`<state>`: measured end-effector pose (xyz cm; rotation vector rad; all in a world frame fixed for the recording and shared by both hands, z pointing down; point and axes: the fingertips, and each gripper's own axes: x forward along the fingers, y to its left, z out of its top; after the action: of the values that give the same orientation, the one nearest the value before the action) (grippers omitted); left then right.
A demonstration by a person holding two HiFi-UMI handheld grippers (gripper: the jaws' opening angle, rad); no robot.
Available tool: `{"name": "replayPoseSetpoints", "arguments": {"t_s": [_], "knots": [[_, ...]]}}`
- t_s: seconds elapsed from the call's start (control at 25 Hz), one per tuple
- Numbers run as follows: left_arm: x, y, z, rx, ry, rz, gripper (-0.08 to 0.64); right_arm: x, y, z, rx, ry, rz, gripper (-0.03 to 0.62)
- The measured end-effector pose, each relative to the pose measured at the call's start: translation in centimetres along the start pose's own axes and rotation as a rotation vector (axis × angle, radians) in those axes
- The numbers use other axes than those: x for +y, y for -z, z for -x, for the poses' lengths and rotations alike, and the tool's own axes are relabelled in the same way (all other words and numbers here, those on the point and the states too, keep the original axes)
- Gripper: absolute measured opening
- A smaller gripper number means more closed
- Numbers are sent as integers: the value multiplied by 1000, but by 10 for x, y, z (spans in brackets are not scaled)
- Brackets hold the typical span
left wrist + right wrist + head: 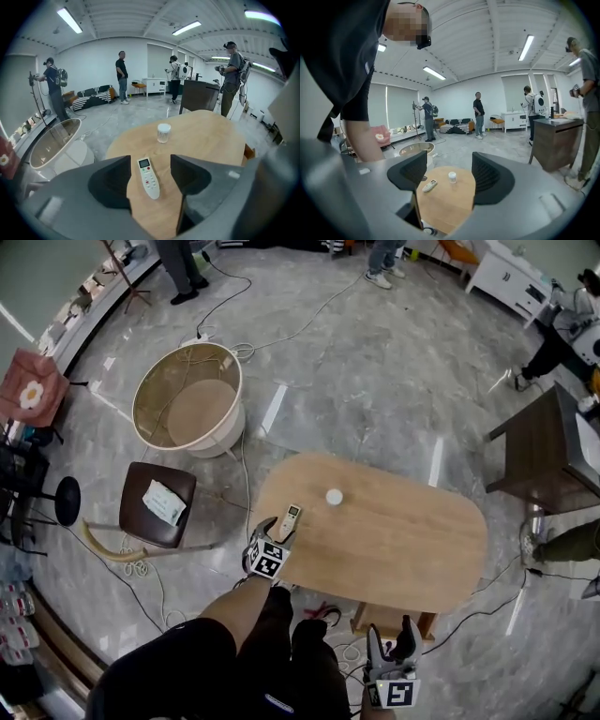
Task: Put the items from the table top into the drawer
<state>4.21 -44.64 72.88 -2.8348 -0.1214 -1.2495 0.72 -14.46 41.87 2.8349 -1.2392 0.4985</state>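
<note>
Wooden table (403,540): remote (292,518), white cup (334,496) near it. Tub (228,439) on the floor. Left gripper (150,171) gapes at the remote, untouched; right gripper (449,173) open, empty.

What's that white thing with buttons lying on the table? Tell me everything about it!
It's a remote control, long, slim and white, plastic by the look. It has a little screen at the top end and small buttons below, some of them red. It lies flat, face up, on the wooden table, near the edge. Only the table touches it. The left tongs are open, and in the left gripper view the remote shows between their jaws, which do not touch it.
</note>
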Motion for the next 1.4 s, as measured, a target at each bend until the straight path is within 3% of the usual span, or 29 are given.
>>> {"name": "replayPoseSetpoints", "arguments": {"t_s": [0.56,0.84,1.4], "knots": [[-5,39,-50,22,51,7,255,-14,47,-82,-27,10,15,305],[-9,57,-70,46,78,0,255,-20,82,-102,11,7,26,302],[2,79,-92,119,77,47,240,0,106,-131,37,-45,3,295]]}}
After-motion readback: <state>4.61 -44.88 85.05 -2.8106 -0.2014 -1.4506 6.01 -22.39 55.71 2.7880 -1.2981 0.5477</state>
